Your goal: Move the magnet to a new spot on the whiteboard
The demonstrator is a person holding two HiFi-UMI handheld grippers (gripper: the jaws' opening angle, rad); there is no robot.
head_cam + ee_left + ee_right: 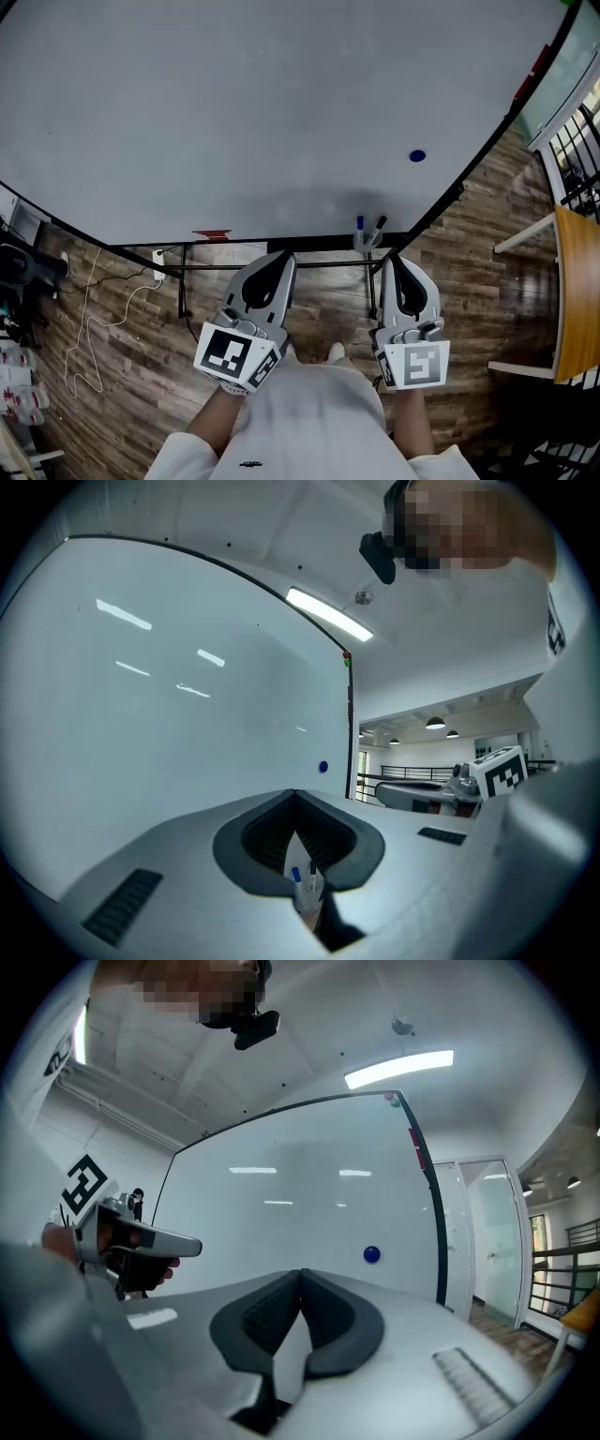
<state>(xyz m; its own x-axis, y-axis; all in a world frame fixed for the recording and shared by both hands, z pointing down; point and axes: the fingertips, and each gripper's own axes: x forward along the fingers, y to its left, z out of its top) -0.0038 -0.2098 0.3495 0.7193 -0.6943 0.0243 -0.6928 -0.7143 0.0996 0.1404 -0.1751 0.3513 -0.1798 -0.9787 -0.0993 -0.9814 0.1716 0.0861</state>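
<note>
The small blue magnet (417, 156) sits on the whiteboard (234, 112), right of centre in the head view and near the board's dark right edge. In the right gripper view it shows just above and right of the jaw tips; in the left gripper view it is a small dot close to the board's frame. Below it, at the board's lower edge, markers (368, 228) stand upright, and a red item (211, 234) lies further left along that edge. The left gripper (281, 255) and the right gripper (389, 258) are side by side at lower centre, well apart from the magnet. Both have their jaws closed together with nothing between them. A wooden floor (478, 281) lies beneath.
</note>
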